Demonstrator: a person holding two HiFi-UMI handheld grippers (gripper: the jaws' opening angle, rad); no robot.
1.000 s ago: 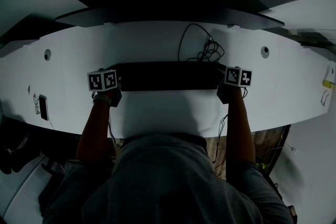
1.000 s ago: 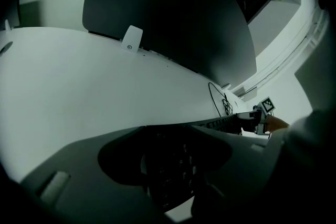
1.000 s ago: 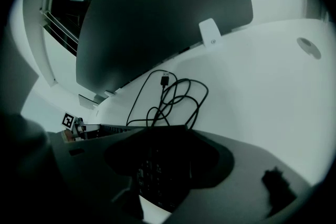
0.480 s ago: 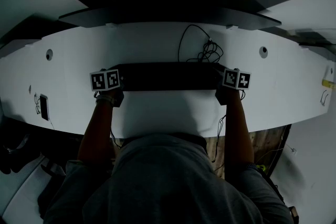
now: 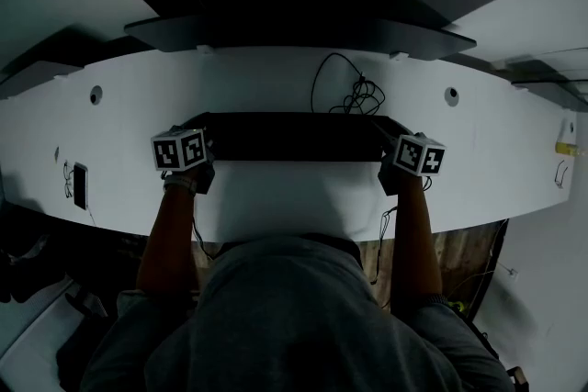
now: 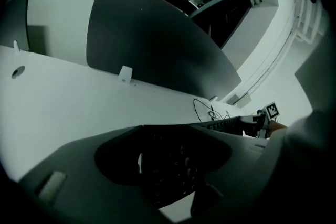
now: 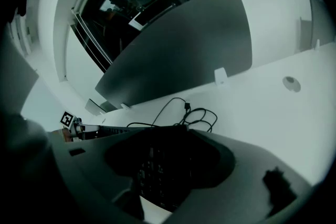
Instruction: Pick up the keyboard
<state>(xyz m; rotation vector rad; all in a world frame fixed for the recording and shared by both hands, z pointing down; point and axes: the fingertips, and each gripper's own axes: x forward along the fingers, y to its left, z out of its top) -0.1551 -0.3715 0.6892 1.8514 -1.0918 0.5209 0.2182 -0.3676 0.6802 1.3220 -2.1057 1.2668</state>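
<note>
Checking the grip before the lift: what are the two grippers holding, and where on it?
The black keyboard: the left gripper clamps its left end, the right gripper its right end.

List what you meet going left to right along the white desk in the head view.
First the left desk hole → left claw → keyboard → right claw → right desk hole.
</note>
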